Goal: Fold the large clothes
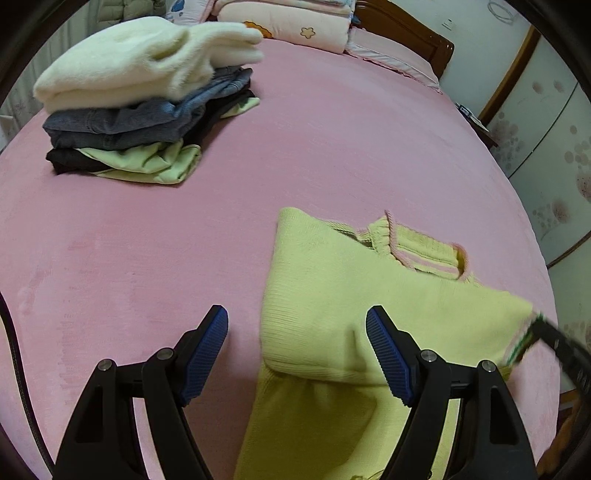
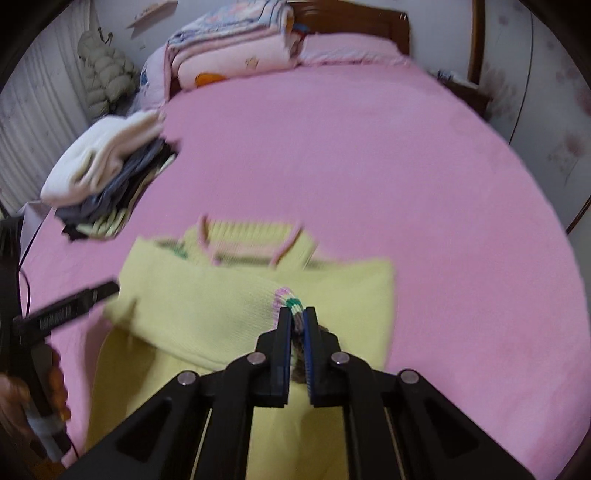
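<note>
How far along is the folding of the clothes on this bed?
Done: a stack of folded clothes sits on the pink bed. In hand: the right gripper is shut on the striped cuff of the yellow sweater, drawing the sleeve across its body. The left gripper is open. Left: finishing this sweater's folds.

we are in a home bedroom: a wide bed [image 1: 332,147] under a pink sheet, a dark wooden headboard [image 1: 406,33], folded quilts [image 2: 229,55] and a pillow [image 2: 351,50] at its head, a stack of folded clothes [image 1: 140,99] on it, and floral wardrobe doors [image 1: 546,147] alongside.
</note>
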A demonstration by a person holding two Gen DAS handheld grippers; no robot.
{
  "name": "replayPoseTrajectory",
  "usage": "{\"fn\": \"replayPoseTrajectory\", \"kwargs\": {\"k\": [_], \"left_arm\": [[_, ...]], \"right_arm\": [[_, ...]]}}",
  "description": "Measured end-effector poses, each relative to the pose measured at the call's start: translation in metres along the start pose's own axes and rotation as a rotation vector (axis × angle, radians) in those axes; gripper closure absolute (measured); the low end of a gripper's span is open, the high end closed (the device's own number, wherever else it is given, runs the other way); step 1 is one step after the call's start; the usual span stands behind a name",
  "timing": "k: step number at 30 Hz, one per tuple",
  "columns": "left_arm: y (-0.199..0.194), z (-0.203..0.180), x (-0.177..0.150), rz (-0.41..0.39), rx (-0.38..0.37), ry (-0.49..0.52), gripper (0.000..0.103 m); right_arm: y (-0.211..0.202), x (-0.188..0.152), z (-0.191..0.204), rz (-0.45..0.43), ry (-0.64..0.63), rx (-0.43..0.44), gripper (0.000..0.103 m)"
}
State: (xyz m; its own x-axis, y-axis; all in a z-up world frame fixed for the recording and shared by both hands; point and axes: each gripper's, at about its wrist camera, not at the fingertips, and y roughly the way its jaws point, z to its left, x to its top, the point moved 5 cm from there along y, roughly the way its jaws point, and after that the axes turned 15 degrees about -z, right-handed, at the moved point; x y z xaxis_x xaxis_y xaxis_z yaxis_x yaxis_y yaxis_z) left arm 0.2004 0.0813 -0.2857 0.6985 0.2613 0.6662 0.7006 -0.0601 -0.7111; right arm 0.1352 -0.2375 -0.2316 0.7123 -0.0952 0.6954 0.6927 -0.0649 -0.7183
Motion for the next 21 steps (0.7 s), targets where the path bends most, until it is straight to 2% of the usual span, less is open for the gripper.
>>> {"fn": "replayPoseTrajectory", "kwargs": {"k": [4, 6, 8, 10, 12, 15, 17, 21], "left_arm": [[0.011, -0.003, -0.005, 0.026, 0.010, 0.005, 0.027], [0.018, -0.002, -0.009, 0.045, 0.030, 0.023, 0.027], [0.028, 0.000, -0.014, 0.084, 0.077, 0.057, 0.027], [0.032, 0.003, -0.015, 0.103, 0.072, 0.044, 0.027], [0.028, 0.004, -0.011, 0.087, 0.067, 0.028, 0.027], [0.012, -0.005, 0.002, 0.018, 0.045, 0.051, 0.027], [0.001, -0.019, 0.010, -0.023, 0.009, 0.075, 0.027], [-0.001, -0.053, 0.016, -0.058, -0.047, 0.144, 0.027]], "right_arm": [[0.024, 0.009, -0.008, 0.018, -0.055, -0.027, 0.097], [0.044, 0.003, -0.012, 0.070, -0.081, -0.065, 0.096], [0.061, -0.013, -0.022, 0.162, -0.071, -0.111, 0.091], [0.063, -0.019, -0.034, 0.197, -0.027, -0.144, 0.084], [0.054, -0.017, -0.043, 0.170, 0.040, -0.146, 0.083], [0.031, -0.011, -0.051, 0.104, 0.126, -0.140, 0.083], [0.019, -0.007, -0.043, 0.063, 0.159, -0.085, 0.083], [0.025, -0.003, -0.006, 0.061, 0.141, 0.021, 0.083]]}}
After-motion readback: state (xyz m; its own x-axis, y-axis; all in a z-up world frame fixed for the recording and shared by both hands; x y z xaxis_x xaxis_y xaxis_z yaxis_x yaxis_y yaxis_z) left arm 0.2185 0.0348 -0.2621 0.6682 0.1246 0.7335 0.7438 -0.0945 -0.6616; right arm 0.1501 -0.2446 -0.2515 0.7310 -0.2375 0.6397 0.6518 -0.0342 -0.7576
